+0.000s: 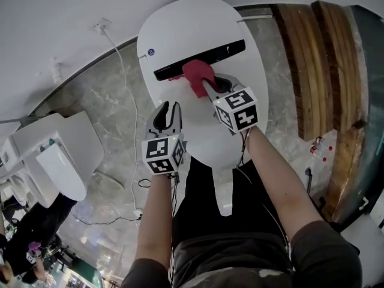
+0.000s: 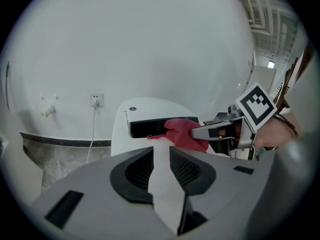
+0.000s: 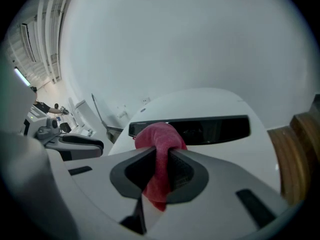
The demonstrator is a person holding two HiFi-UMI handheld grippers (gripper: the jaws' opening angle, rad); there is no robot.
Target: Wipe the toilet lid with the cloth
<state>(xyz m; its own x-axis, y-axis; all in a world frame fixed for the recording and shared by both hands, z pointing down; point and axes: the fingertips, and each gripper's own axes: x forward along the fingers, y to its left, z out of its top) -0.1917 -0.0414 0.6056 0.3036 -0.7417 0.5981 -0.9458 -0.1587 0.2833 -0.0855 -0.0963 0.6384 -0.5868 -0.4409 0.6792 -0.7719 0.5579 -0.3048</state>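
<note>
Held left tool (image 1: 168, 111) nearest, spread and empty, above the white toilet lid (image 1: 198, 23), with right tool (image 1: 212, 87) pinching the red cloth (image 1: 195, 74) on the lid by its dark slot (image 1: 231, 48); judged soft, light, limp, best gripped at a bunched fold.

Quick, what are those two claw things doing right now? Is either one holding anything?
The left gripper is open, with nothing between its jaws.
The right gripper is closed, holding the red cloth.
</note>
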